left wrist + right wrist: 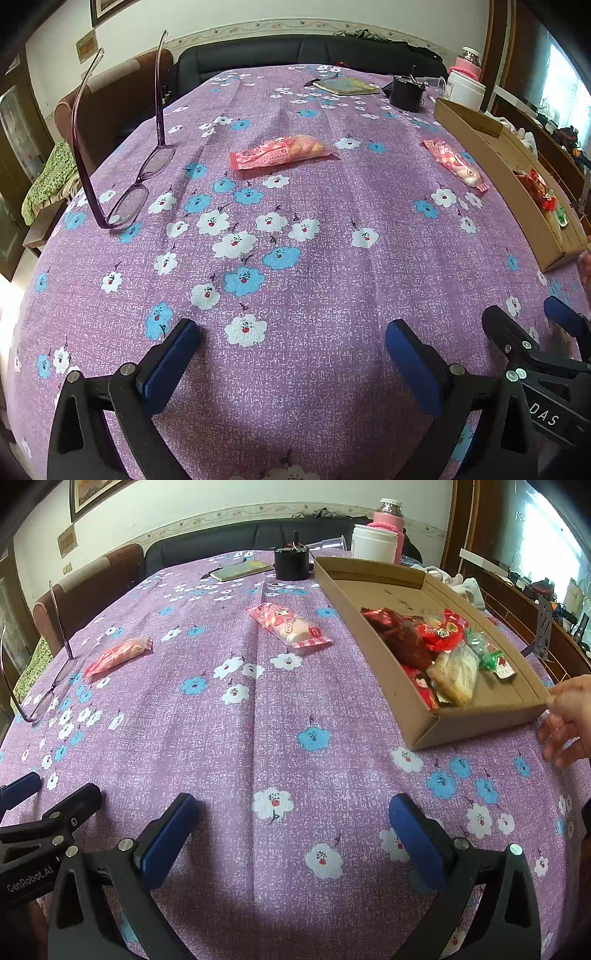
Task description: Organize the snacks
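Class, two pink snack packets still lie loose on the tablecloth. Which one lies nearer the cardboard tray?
The pink-checked packet with the pale bun showing lies nearer the cardboard tray. The other pink packet lies far off, beside the glasses.

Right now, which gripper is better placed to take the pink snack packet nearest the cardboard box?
Right. That pink snack packet lies ahead of the open right gripper, beside the cardboard box; for the left gripper it sits far right.

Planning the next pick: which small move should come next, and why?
Probably move the open right gripper forward to the nearer pink snack pack beside the cardboard box; it and another pack still lie on the tablecloth, outside the box.
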A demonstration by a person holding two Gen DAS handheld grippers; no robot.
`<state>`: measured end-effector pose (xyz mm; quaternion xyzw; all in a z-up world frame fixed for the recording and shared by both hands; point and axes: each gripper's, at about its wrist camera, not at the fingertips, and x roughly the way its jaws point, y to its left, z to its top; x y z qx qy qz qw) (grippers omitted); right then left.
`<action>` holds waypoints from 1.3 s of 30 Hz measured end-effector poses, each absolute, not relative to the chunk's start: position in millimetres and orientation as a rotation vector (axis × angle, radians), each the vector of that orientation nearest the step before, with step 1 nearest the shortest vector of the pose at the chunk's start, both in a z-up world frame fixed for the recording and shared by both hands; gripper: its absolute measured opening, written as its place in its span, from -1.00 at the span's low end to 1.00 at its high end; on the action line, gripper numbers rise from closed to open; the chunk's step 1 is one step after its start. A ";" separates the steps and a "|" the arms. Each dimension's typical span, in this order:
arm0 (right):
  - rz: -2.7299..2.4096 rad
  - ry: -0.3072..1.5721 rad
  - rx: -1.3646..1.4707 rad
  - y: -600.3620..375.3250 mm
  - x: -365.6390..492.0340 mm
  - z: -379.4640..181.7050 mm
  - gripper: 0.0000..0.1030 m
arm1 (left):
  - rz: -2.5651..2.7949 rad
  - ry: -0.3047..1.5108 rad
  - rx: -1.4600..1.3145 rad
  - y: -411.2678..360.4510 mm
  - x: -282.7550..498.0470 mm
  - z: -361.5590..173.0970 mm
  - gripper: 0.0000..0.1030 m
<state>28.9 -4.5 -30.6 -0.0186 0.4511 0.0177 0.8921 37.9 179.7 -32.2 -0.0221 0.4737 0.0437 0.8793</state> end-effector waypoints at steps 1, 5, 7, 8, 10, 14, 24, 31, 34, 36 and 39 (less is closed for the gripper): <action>0.037 0.936 -0.039 -4.6 29.1 -30.5 1.00 | 0.091 0.988 -0.046 179.8 38.4 -32.2 0.99; 0.037 0.936 -0.038 -4.6 29.2 -30.5 1.00 | 0.092 0.987 -0.047 179.4 37.8 -32.8 0.99; 0.036 0.936 -0.039 -4.5 28.8 -30.6 1.00 | 0.092 0.987 -0.047 179.4 37.8 -32.7 0.99; 0.037 0.936 -0.039 -4.6 28.6 -30.7 1.00 | 0.092 0.987 -0.047 179.3 37.8 -32.7 0.99; 0.037 0.936 -0.039 -4.6 28.8 -30.7 1.00 | 0.092 0.987 -0.047 179.2 38.2 -32.8 0.99; 0.037 0.936 -0.039 -4.6 28.5 -30.9 1.00 | 0.092 0.986 -0.047 179.0 37.8 -33.0 0.99; 0.037 0.936 -0.039 -4.7 28.2 -30.8 1.00 | 0.093 0.986 -0.048 178.7 37.5 -33.4 0.99; 0.037 0.935 -0.039 -4.8 28.3 -30.9 1.00 | 0.093 0.986 -0.048 178.6 37.8 -33.4 0.99; 0.037 0.936 -0.039 -4.9 28.3 -30.9 1.00 | 0.093 0.986 -0.049 178.7 37.7 -33.5 0.99; 0.037 0.935 -0.039 -4.9 28.3 -30.9 1.00 | 0.094 0.986 -0.049 178.5 37.7 -33.6 0.99; 0.037 0.934 -0.039 -4.9 28.8 -30.7 1.00 | 0.094 0.986 -0.049 178.5 37.5 -33.7 0.99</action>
